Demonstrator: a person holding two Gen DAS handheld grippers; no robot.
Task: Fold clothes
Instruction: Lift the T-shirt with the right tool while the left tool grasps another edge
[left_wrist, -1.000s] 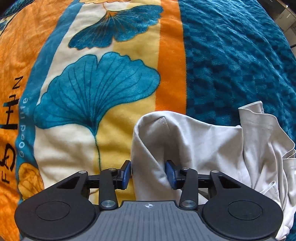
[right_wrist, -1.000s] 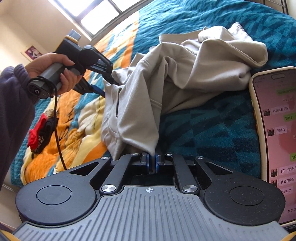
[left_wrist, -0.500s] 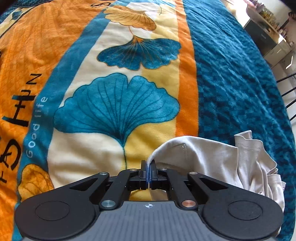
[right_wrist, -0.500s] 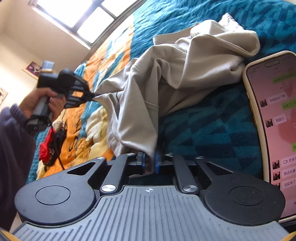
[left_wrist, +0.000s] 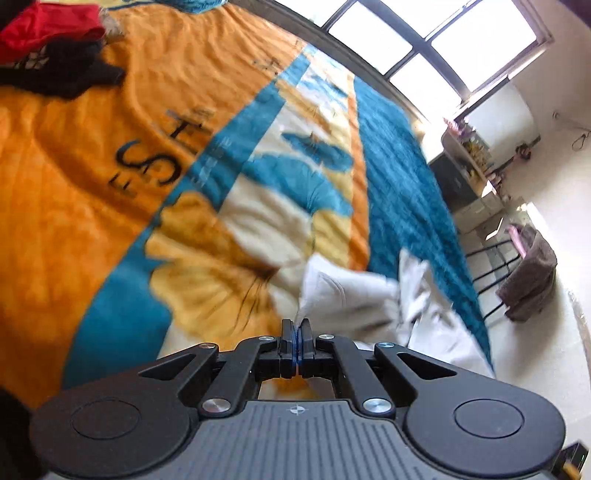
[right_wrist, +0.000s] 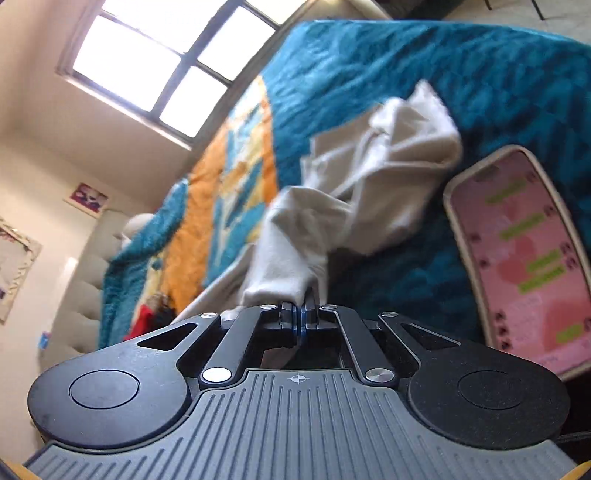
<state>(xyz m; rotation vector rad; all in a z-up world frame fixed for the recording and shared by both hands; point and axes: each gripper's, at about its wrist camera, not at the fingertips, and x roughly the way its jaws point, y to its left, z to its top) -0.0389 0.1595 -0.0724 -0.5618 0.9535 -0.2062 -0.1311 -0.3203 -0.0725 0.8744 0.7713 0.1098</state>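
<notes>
While both grippers pinch beige garment (right_wrist: 354, 206), judged step: lift and spread it flat on blanket (left_wrist: 74, 206) before 1st fold. Pull the 2 held edges apart evenly, keep tension, avoid dragging cloth onto phone (right_wrist: 524, 258). Left gripper (left_wrist: 296, 328): jaws together, clamped on cloth edge, angled down. Right gripper (right_wrist: 300, 314): jaws clamped on cloth, tilted down. Rest of garment bunched on teal part of blanket.

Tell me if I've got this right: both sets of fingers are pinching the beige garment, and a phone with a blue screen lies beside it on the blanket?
Nearly. The phone has a pink screen, not blue, as the right wrist view shows. The rest holds: both grippers pinch the beige garment on the blanket.
</notes>
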